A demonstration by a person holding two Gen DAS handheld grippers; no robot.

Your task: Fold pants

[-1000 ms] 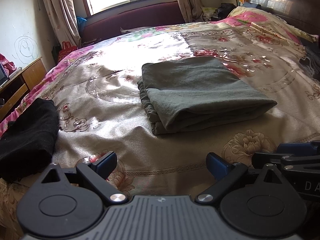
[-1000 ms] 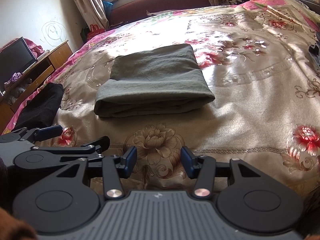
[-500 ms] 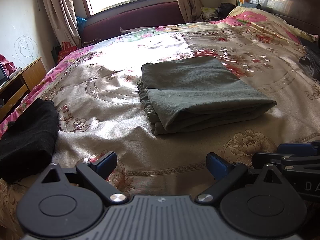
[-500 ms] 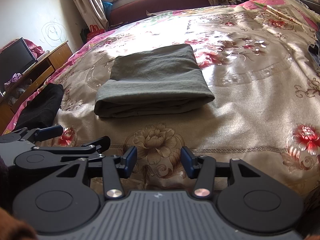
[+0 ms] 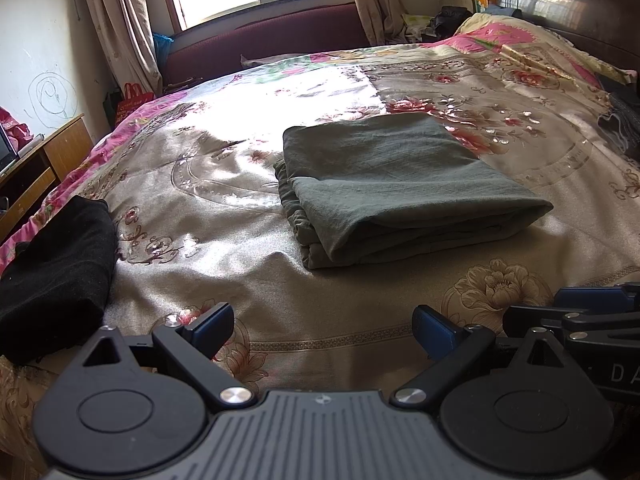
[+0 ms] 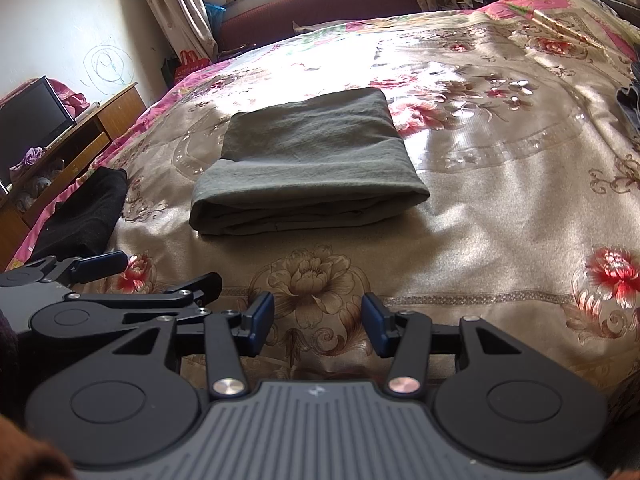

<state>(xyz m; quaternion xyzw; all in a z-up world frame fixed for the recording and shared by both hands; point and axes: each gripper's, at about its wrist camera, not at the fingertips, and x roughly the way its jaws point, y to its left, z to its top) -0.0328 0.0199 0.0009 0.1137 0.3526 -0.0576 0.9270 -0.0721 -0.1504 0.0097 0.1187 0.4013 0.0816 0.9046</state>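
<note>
The grey-green pants (image 5: 396, 184) lie folded into a thick rectangle in the middle of the floral bedspread (image 5: 208, 200); they also show in the right wrist view (image 6: 308, 168). My left gripper (image 5: 323, 330) is open and empty, low over the bed's near edge, well short of the pants. My right gripper (image 6: 318, 322) is open and empty too, beside the left one, also short of the pants. Each gripper shows at the edge of the other's view.
A black folded garment (image 5: 52, 276) lies at the bed's left near corner, also in the right wrist view (image 6: 84, 216). A wooden TV stand (image 6: 80, 148) with a screen stands left of the bed. Dark clothes (image 5: 620, 124) lie at the right edge. A headboard is at the far right.
</note>
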